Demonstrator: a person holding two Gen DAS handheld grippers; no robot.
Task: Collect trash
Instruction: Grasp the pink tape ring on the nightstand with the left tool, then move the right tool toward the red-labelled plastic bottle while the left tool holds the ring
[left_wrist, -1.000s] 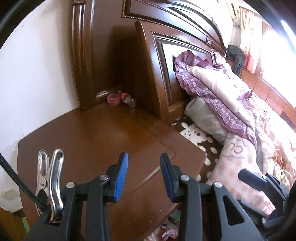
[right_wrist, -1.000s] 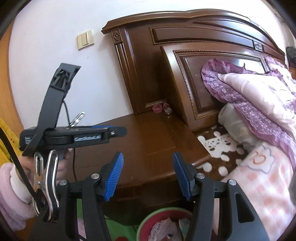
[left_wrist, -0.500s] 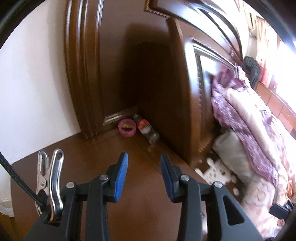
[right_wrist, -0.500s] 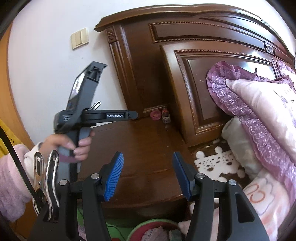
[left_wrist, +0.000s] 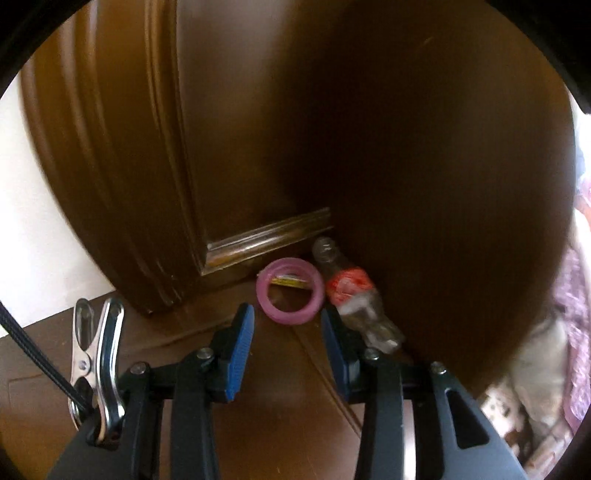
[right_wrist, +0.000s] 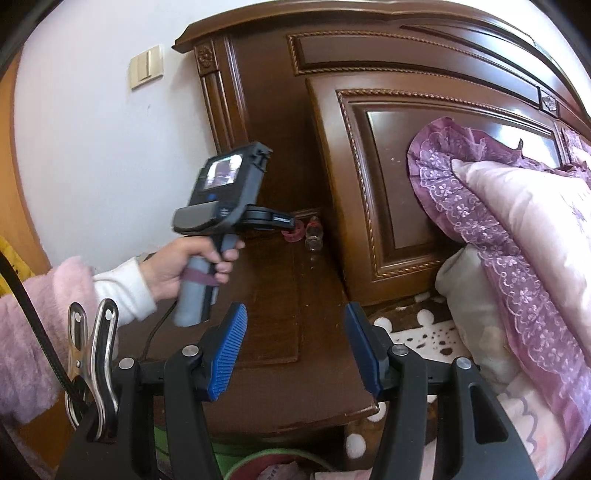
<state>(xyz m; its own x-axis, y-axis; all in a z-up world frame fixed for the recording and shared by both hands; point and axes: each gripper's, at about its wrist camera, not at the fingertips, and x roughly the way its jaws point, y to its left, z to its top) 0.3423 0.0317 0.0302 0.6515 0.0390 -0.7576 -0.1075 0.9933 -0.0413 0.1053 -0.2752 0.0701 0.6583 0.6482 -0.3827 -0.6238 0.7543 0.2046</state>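
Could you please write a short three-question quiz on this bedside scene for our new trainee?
1. True or false: the plastic bottle stands upright on the nightstand.
2. Which lies nearer the wall: (a) the pink ring or (b) the bottle?
3. Fill in: the left gripper holds ____.

Key: 1. False, it lies on its side. 2. (a). 3. Nothing; its jaws are opening just short of the ring.

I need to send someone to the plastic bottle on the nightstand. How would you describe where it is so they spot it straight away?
Start at the dark wooden nightstand beside the bed and follow its top to the back corner, where it meets the carved headboard. The bottle lies there on its side against the headboard panel, just beside a pink ring. It is the clear, crumpled one with a red label, not the round pink piece.
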